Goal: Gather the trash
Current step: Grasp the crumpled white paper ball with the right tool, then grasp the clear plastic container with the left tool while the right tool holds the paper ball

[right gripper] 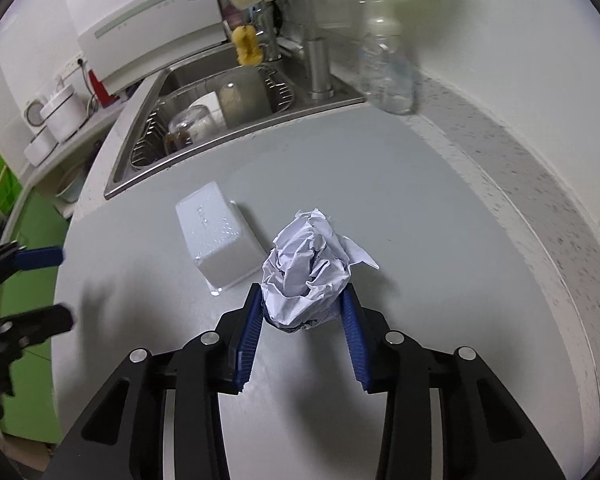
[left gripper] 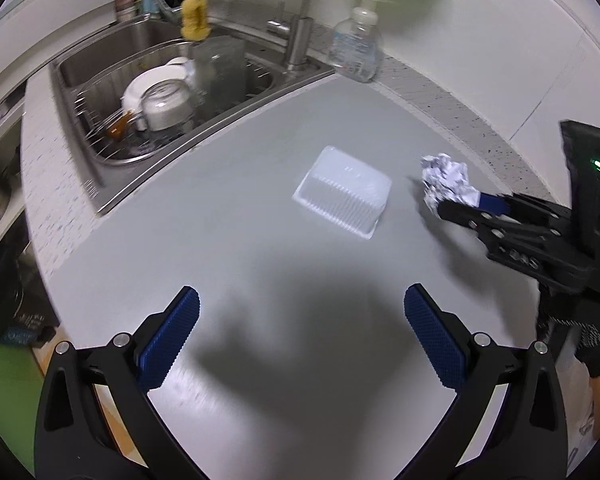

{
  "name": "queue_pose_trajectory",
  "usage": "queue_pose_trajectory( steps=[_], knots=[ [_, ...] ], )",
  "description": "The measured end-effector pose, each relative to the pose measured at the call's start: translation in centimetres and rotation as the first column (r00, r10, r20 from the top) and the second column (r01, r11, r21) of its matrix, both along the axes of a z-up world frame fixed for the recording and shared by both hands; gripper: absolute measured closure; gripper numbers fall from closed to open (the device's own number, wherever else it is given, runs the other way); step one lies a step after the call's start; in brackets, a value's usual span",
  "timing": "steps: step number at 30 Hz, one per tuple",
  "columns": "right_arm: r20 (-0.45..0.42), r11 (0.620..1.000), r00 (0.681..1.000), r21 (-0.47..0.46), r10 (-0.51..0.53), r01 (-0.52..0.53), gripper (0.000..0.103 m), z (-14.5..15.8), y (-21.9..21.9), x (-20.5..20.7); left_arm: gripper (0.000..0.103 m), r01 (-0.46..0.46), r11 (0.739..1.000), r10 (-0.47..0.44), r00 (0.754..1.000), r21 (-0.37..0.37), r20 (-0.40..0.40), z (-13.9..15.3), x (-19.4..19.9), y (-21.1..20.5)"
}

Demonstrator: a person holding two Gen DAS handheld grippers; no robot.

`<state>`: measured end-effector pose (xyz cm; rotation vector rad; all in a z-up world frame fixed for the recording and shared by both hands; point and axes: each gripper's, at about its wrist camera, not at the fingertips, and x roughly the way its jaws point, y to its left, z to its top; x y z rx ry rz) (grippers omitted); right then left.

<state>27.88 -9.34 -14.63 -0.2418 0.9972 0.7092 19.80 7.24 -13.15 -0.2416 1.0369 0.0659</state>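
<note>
Gripping crumpled paper (right gripper: 306, 270), right gripper (right gripper: 302, 316); left gripper (left gripper: 300, 312) fingers wide; upturned plastic tray (left gripper: 342, 190) alongside.

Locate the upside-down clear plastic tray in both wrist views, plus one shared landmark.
Left wrist: the upside-down clear plastic tray lies centre frame on the grey countertop, left of the crumpled white paper ball held in the right tongs.
Right wrist: tray sits left of centre, just left of the paper ball.
Shared landmark: the stainless steel sink, beyond the tray in both.
</note>
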Motion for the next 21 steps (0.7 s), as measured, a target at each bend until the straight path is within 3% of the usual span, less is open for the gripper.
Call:
queue_pose_trajectory(
  steps=[10, 16, 21],
  knots=[
    [-0.021, 0.997, 0.997, 0.022, -0.072, 0.072, 0.065, 1.5, -3.9, -1.5, 0.003, 0.099, 0.995, -0.099, 0.995, 0.012, 0.019, -0.4, 6.3, -2.4],
    [-0.035, 0.995, 0.995, 0.034, -0.097, 0.098, 0.065, 1.7, -5.2, -2.0, 0.003, 0.19, 0.98, -0.19, 0.982, 0.057, -0.014, -1.9, 9.6, -4.1],
    [-0.041, 0.994, 0.994, 0.037, -0.106, 0.107, 0.065, 1.8, -5.7, -2.2, 0.003, 0.213, 0.971, -0.207, 0.977, 0.107, -0.057, -3.7, 11.4, -4.2]
  ],
)
